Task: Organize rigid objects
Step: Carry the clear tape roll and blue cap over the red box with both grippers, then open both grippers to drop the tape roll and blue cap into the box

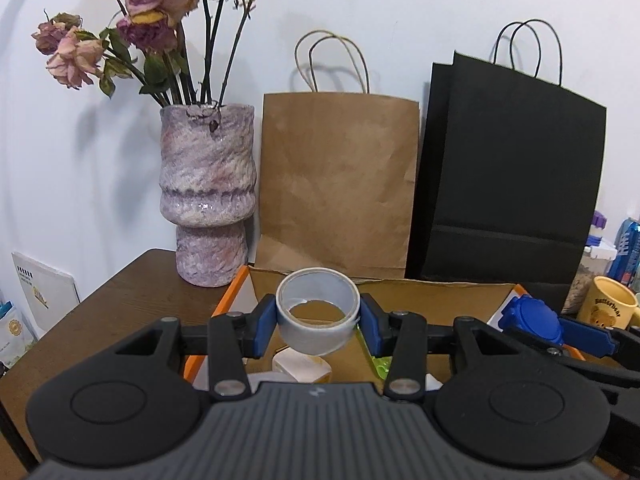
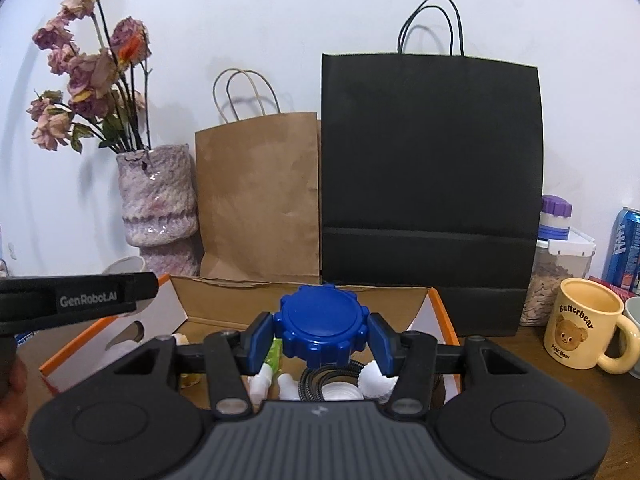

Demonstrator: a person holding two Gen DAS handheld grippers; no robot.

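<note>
Carrying two items over the open cardboard box (image 2: 224, 308), both hands at once. Judgement: the step in hand is the drop into the box. To do it well, bring each load clear past the near rim, lower it close over a bare patch of the floor, then part the fingers gently so nothing bounces out.

Left gripper (image 1: 318, 316): fingers partly closed, clamped on a grey tape roll (image 1: 318, 312), one pad on each side wall, the roll's hole facing up and towards the camera. Below the fingers sits a white and tan block (image 1: 302, 366); just right, something lime green.

Right gripper (image 2: 322, 338): fingers a little wider, clamped on a blue ridged lid (image 2: 322, 330), held flat face up. Beneath the fingers lie a coiled black cable (image 2: 332, 376) and white plastic pieces.
</note>
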